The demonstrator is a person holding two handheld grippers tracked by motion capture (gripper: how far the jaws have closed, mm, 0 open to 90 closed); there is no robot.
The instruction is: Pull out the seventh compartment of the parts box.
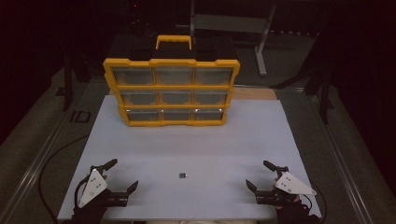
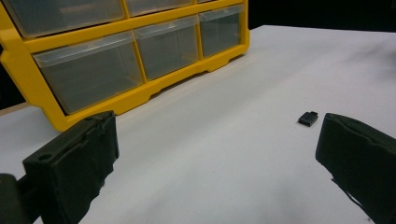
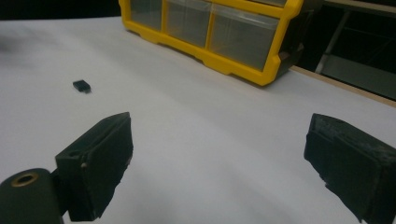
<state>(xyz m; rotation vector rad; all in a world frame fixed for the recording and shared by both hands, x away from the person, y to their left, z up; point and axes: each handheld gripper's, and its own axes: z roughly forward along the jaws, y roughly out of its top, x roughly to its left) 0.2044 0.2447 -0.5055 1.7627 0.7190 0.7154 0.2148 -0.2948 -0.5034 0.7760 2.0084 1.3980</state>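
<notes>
Tiny black plastic part (image 1: pixel 183 175) lying flat on the white table (image 1: pixel 187 140), near edge, roughly midway between the two claws — touching neither. Probably feather-light and stiff, and so low-profile that pinching it by its short sides looks like the only option; likely to skid or flip if nudged. Left claw (image 1: pixel 120 176) spread wide, nothing in it. Right claw (image 1: pixel 259 175) also gaping, empty. Yellow drawer organizer (image 1: pixel 172 91) with clear drawers standing upright at the far side, well apart from the part. Nothing in the way between claws and part — just bare white surface.
</notes>
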